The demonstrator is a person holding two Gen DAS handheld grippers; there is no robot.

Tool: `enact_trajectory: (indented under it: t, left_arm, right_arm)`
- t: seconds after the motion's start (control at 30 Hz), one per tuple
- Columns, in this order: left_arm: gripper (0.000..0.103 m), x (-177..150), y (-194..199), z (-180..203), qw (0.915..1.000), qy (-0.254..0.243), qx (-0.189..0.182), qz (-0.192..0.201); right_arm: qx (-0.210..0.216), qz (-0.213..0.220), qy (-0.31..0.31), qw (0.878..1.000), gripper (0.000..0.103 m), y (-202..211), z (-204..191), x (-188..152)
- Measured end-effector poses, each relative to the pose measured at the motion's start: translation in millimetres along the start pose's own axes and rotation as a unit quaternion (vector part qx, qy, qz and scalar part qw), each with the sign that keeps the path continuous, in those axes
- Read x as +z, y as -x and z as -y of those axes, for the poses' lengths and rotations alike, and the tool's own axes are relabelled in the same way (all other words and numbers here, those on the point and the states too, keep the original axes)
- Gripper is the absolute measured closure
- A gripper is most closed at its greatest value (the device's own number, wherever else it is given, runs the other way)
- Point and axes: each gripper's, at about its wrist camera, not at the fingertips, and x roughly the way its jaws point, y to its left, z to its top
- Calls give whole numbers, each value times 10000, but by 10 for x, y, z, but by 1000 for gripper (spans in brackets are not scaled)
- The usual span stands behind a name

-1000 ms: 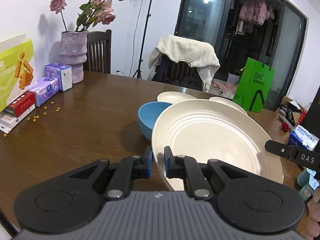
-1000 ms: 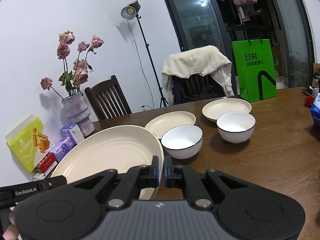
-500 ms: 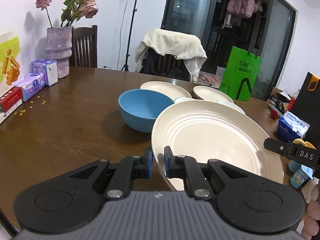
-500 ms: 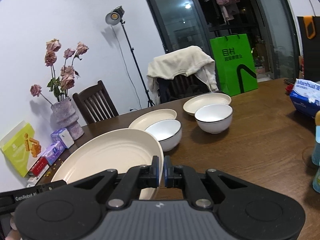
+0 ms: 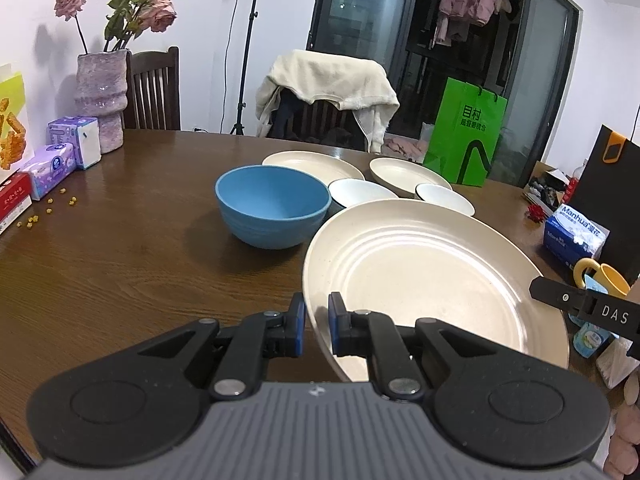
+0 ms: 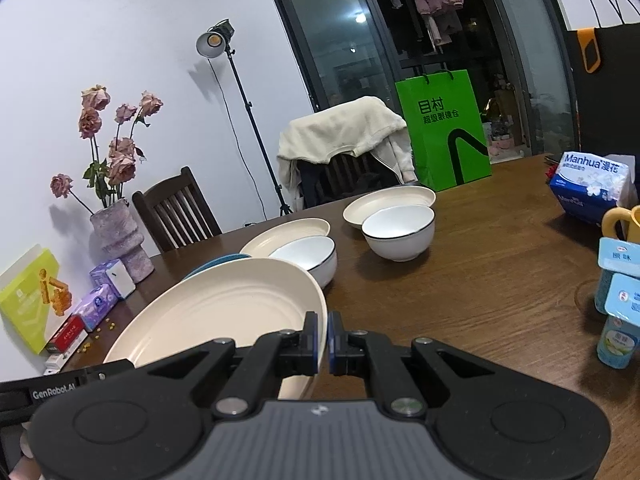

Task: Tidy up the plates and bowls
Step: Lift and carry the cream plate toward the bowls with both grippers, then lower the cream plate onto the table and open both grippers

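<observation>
Left wrist view. Left gripper (image 5: pixel 317 322): black jointed arms, blue pads, jaws narrow and clamped on the near rim of the large plate (image 5: pixel 432 276). Plate: round, cream, matte with faint speckle, concentric ridges in the well, held tilted above the table (image 5: pixel 120 264). Table: dark brown wood, visible grain, glossy. Blue bowl (image 5: pixel 273 205): deep, rounded, matte, standing just left of the held plate's far edge. Behind it, two cream plates, left (image 5: pixel 312 162) and right (image 5: pixel 408 172), each with a white bowl in front; whether the bowls touch them cannot be told. At the right edge, part of the right gripper (image 5: pixel 588 308), black, lettered "DAS", meeting the plate's rim. Vase (image 5: pixel 102 98): mauve, ribbed, rough texture, at far left. Green paper bag (image 5: pixel 466 134) stands beyond the table.

Right wrist view. Right gripper (image 6: pixel 322 340): blue pads nearly together, pinching the thin right rim of the same large plate (image 6: pixel 224 316). White bowl, near (image 6: pixel 312 256): glossy, dark rim line, just beyond the plate's far edge, overlapping a cream plate (image 6: pixel 286 232) behind. White bowl, far (image 6: pixel 398 228): same make, standing in front of another shallow cream plate (image 6: pixel 390 200). Tissue pack (image 6: pixel 592 184): blue and white, soft wrap, at right.
</observation>
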Motion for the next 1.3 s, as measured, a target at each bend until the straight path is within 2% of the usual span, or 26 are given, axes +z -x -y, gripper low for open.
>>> enact_trajectory:
  t: [0.6, 1.3]
  left_arm:
    - [91, -225, -303, 129, 9985, -234, 3, -491]
    - [91, -448, -767, 102, 9934, -278, 200, -1097]
  right_arm:
    - [-215, -362, -194, 9989, 98, -122, 258, -266]
    - [-374, -992, -335, 9938, 98, -554, 431, -567]
